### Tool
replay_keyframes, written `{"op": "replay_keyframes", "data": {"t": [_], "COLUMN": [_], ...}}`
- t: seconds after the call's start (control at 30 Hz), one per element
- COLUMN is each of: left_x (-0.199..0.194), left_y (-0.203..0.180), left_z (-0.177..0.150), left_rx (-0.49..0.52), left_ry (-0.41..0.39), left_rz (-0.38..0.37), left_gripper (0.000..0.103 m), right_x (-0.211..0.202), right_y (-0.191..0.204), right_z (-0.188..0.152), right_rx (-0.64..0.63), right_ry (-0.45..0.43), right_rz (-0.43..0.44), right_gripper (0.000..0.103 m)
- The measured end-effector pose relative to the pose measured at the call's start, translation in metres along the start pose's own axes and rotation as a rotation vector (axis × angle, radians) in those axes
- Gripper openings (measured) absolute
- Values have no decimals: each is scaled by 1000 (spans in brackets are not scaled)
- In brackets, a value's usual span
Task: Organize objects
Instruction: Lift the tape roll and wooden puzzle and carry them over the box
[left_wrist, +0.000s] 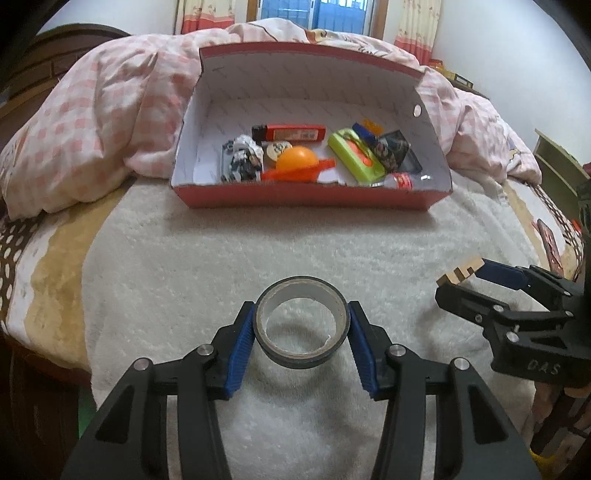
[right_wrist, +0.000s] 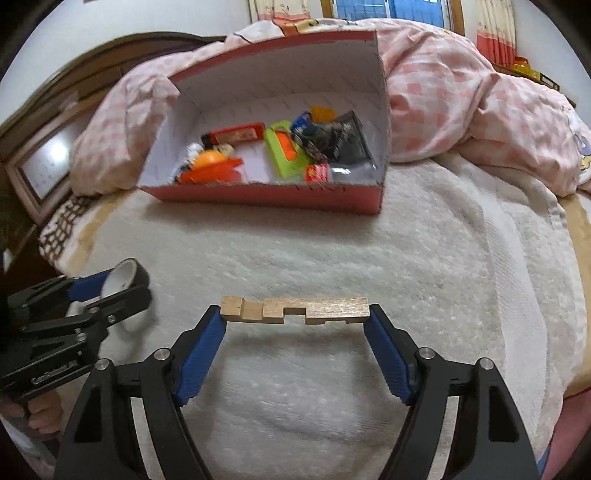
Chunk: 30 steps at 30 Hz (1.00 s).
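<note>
- Left wrist view: rides on the left gripper (left_wrist: 301, 325), angled down along its fingers, close above the white blanket (left_wrist: 207, 266) — facing the red box (left_wrist: 303, 197) squarely.
- Right wrist view: rides on the right gripper (right_wrist: 295, 314), same downward tilt, seeing the box from its right.
- Shared: box, blanket, pink quilt (left_wrist: 110, 110), window — and each catches the other gripper at its edge.

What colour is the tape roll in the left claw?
Dark grey outside, pale inside: tape roll, clearest in the left wrist view.
</note>
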<state>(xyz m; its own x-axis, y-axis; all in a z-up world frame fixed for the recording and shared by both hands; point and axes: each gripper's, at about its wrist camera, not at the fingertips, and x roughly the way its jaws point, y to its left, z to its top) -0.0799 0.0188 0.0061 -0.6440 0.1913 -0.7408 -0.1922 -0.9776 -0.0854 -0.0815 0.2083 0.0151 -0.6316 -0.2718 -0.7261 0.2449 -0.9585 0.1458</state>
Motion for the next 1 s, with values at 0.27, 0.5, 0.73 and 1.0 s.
{"op": "replay_keyframes", "data": {"t": [0.27, 0.5, 0.73, 1.0], "left_x": [-6, -4, 9, 31], "left_y": [2, 3, 9, 14], "left_z": [27, 64, 103, 138], "left_rx": [5, 24, 5, -11], "left_ry": [-46, -102, -131, -137], "left_rz": [-1, 25, 31, 36], "left_gripper": [49, 49, 49, 49], "right_x": [-13, -10, 0, 18], "right_y": [14, 20, 23, 16], "right_z": [20, 47, 74, 107], "right_rx": [-42, -89, -139, -169], "right_ry": [-56, -82, -108, -129], "right_rz": [57, 78, 59, 26], "right_gripper": [78, 78, 78, 78]}}
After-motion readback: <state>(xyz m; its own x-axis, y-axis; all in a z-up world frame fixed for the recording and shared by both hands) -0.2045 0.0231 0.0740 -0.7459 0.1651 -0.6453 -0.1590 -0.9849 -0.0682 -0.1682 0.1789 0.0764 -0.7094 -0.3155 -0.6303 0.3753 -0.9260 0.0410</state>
